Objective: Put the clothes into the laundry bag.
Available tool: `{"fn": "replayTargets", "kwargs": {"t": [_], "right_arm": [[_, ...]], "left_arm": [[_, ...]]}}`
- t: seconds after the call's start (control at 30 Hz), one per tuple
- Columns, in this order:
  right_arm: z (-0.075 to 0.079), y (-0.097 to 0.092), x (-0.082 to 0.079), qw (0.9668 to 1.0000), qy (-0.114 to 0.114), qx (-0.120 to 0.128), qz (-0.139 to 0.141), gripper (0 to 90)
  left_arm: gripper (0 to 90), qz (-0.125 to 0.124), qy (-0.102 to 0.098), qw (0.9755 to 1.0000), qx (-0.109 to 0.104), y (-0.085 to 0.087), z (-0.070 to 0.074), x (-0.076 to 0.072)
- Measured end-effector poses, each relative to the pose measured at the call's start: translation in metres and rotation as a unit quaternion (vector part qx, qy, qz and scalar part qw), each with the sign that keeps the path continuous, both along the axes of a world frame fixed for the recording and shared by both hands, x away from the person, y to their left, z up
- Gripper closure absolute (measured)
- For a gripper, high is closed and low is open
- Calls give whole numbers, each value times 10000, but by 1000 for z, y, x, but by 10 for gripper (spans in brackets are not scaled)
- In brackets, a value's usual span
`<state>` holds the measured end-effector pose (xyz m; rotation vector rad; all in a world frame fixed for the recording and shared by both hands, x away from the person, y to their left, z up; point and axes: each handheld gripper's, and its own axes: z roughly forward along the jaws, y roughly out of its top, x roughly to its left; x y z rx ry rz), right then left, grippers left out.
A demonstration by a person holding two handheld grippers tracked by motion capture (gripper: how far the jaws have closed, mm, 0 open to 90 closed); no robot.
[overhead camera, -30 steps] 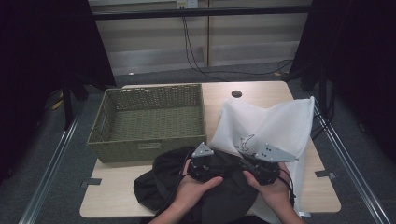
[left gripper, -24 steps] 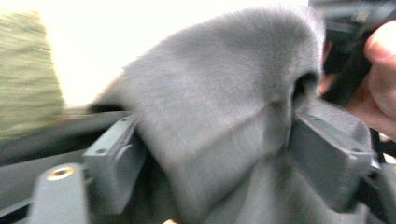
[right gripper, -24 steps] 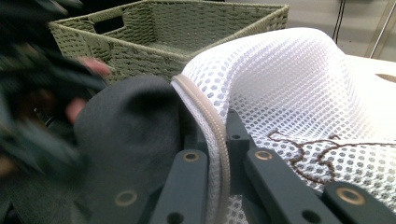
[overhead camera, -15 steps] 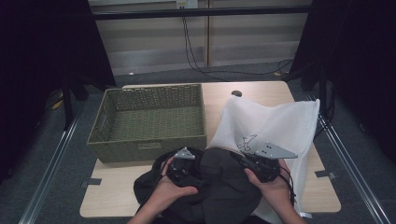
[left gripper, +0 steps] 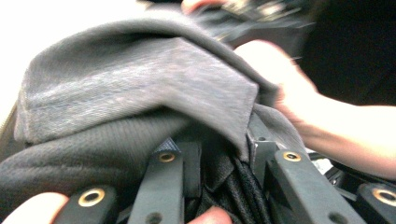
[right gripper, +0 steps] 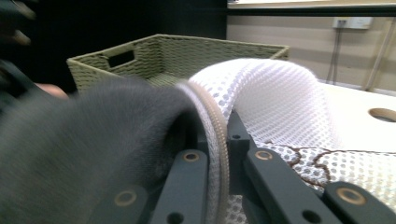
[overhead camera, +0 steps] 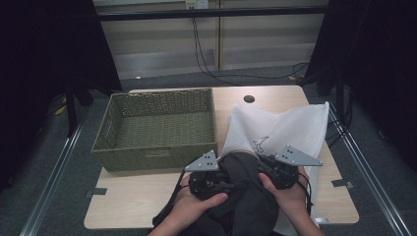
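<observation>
A dark grey garment [overhead camera: 246, 196] lies bunched at the table's near edge, its top pushed into the mouth of a white mesh bag [overhead camera: 285, 128]. My left gripper [overhead camera: 230, 180] sits on the garment's left side. Its jaws have just been closing, and the left gripper view shows dark cloth [left gripper: 140, 93] pinched in the left gripper [left gripper: 219, 154]. My right gripper [overhead camera: 259, 166] holds the bag's mouth from the right. In the right gripper view the right gripper [right gripper: 215, 140] is shut on the bag's zipper rim [right gripper: 219, 135], with the mesh bag [right gripper: 280, 102] behind it and the garment [right gripper: 84, 140] to its left.
A green woven basket [overhead camera: 157, 147] stands on the left half of the wooden table [overhead camera: 133, 196], just beyond my left hand. A round hole [overhead camera: 249, 98] sits near the table's far edge. Cables hang behind the table.
My left gripper went out to the left, then came back right and up against the garment with cloth in its jaws. The garment is bunched higher at the bag's mouth. The right gripper stayed put.
</observation>
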<state>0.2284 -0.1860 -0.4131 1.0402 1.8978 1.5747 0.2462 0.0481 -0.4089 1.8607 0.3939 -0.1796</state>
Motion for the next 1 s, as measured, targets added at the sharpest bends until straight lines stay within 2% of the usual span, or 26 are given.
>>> {"fn": "replayTargets", "kwargs": {"t": [0.03, 0.07, 0.1, 0.13, 0.17, 0.2, 0.23, 0.27, 0.3, 0.33, 0.4, 0.47, 0.5, 0.53, 0.57, 0.6, 0.63, 0.73, 0.8, 0.83, 0.87, 0.9, 0.93, 0.97, 1.0], "right_arm": [[0, 0, 0, 10000, 0, 0, 0, 889], [-1, -1, 0, 10000, 28, -6, -15, 888], [-8, -3, 2, 9992, 256, 167, 274, 886], [-11, -1, 2, 9988, 284, 161, 357, 886], [-11, -1, 2, 9988, 284, 161, 357, 886], [-15, 5, 1, 9979, 364, 112, 527, 886], [-15, 5, 1, 9979, 364, 112, 527, 886], [-16, 7, 0, 9976, 382, 60, 575, 886], [-16, 8, -1, 9978, 385, 16, 546, 886], [-17, 5, -1, 9981, 446, 49, 424, 887], [-18, 2, 0, 9982, 478, 47, 357, 887], [-23, -3, 2, 9987, 449, -125, 201, 887], [-23, -3, 2, 9987, 449, -125, 201, 887], [-24, -4, 2, 9987, 459, -123, 196, 886], [-26, -6, 5, 9985, 509, -84, 182, 886], [-26, -6, 5, 9985, 509, -84, 182, 886], [-27, -5, 5, 9985, 514, -86, 148, 886], [-29, -2, 7, 9985, 507, -183, 93, 886], [-31, 2, 7, 9983, 519, -249, 66, 886], [-32, 4, 7, 9983, 514, -254, 74, 886], [-33, 6, 6, 9981, 545, -235, 179, 885], [-33, 6, 6, 9981, 545, -235, 179, 885], [-33, 7, 6, 9977, 605, -82, 305, 884], [-34, 7, 7, 9970, 650, 57, 425, 884], [-33, 7, 7, 9959, 686, 228, 546, 884]], "left_arm": [[726, 71, 146, 9999, 51, -4, -7, 4], [726, 310, 394, 9983, 300, -12, -22, 11], [728, 718, 346, 9922, 954, -24, -48, 18], [729, 718, 346, 9922, 954, -24, -48, 18], [729, 1040, 385, 9852, 1309, -29, -65, 24], [729, 1408, 918, 9789, 1161, -27, -91, 37], [729, 1408, 918, 9789, 1161, -27, -91, 37], [729, 1491, 1044, 9776, 1054, -25, -91, 40], [727, 1609, 944, 9761, 1112, -26, -87, 39], [719, 1651, 823, 9770, 1072, -24, -82, 37], [706, 1506, 648, 9840, 700, -17, -71, 30], [581, 1375, 544, 9881, 434, -7, -58, 25], [581, 1379, 504, 9887, 317, -3, -54, 23], [523, 1362, 434, 9896, 140, 4, -47, 20], [381, 1315, 444, 9903, 74, 7, -44, 19], [381, 1168, 488, 9920, -26, 8, -42, 18], [297, 1077, 443, 9932, -80, 8, -40, 16], [166, 954, 359, 9947, -144, 1, -37, 9], [117, 978, 206, 9948, 216, -14, -37, 5], [101, 995, 156, 9943, 345, -19, -38, 5], [125, 1212, 222, 9883, 898, -31, -49, 9], [158, 1212, 222, 9883, 898, -31, -49, 9], [158, 1350, 321, 9836, 1151, -34, -56, 13], [213, 1473, 499, 9799, 1247, -36, -64, 18], [351, 1615, 613, 9766, 1278, -37, -73, 24]]}}
